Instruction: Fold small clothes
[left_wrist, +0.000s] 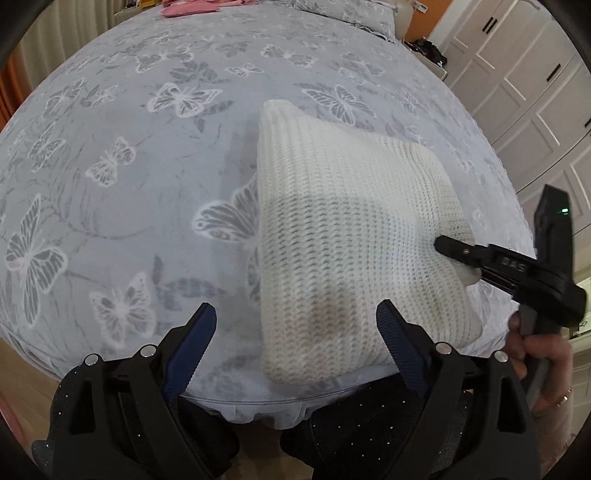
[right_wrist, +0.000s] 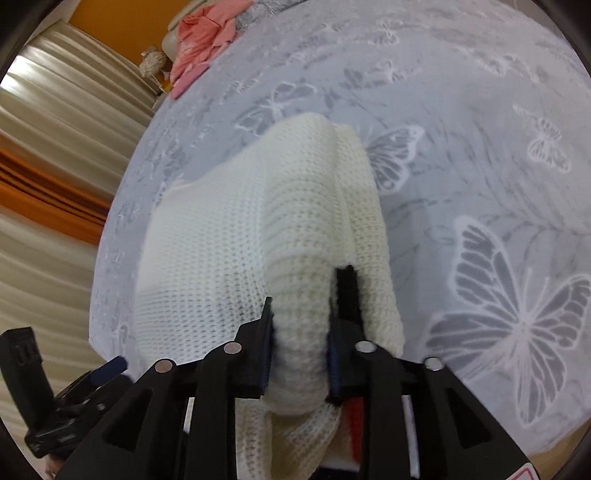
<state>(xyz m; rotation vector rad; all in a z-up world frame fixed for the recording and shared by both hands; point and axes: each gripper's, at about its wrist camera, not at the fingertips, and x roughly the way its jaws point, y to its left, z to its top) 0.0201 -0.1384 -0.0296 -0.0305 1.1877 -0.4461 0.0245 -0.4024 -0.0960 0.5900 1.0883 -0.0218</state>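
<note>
The white sweater (right_wrist: 229, 258) is hiding the right tool's (right_wrist: 301, 325) pads, and its near end is running under the tool body. The pink clothes (left_wrist: 192, 8) are getting cut off by the top edge

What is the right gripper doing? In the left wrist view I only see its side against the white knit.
Observer: The right gripper is shut on a bunched fold of the white knit; the fold fills the gap between its pads.
Operator: Is the knit doubled over on that side?
Observer: Yes, a second layer lies along the edge next to the butterfly sheet.
Operator: Anything else nearby?
Observer: A pink garment lies crumpled at the bed's far edge, well apart from the knit.
</note>
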